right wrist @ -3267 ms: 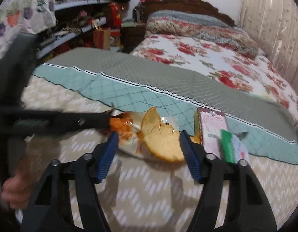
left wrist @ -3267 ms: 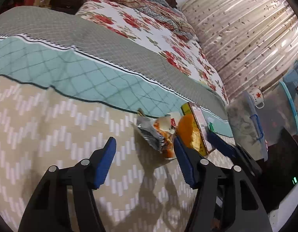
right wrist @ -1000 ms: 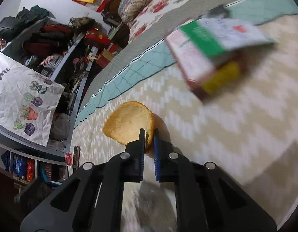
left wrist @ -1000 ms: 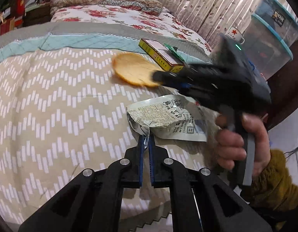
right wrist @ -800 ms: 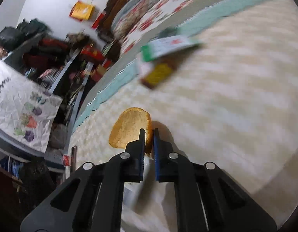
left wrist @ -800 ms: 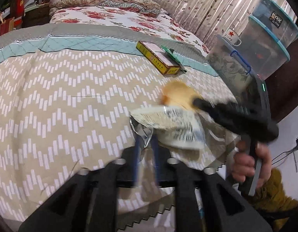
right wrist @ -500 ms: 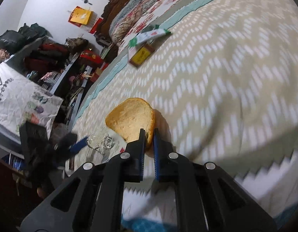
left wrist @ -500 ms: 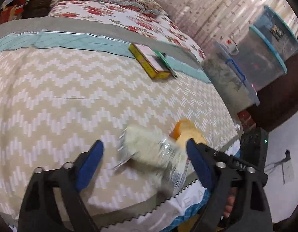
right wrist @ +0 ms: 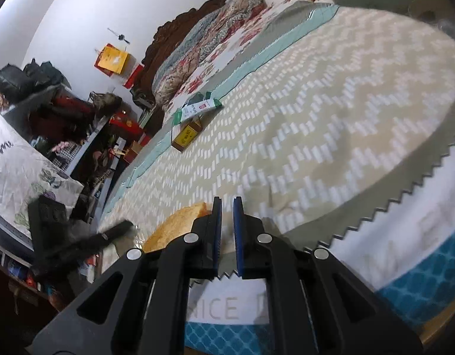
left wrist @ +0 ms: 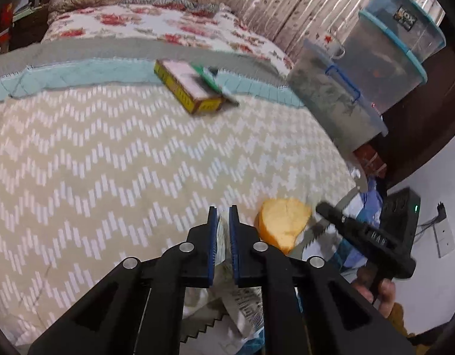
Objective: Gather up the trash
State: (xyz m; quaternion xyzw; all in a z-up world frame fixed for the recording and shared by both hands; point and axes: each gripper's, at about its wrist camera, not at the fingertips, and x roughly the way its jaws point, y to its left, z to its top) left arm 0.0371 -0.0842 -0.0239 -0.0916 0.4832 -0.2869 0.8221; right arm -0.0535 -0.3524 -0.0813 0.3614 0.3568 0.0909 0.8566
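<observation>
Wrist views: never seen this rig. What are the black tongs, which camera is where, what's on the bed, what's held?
There is no robot here. A person holds a two-finger gripper in each hand, and a fisheye camera on each looks along its fingers. In the left wrist view, the left gripper is closing its jaws, with a crinkled wrapper between them. The right gripper is shut on the edge of a bread slice. On the zigzag bed cover a yellow box lies under a green packet.
</observation>
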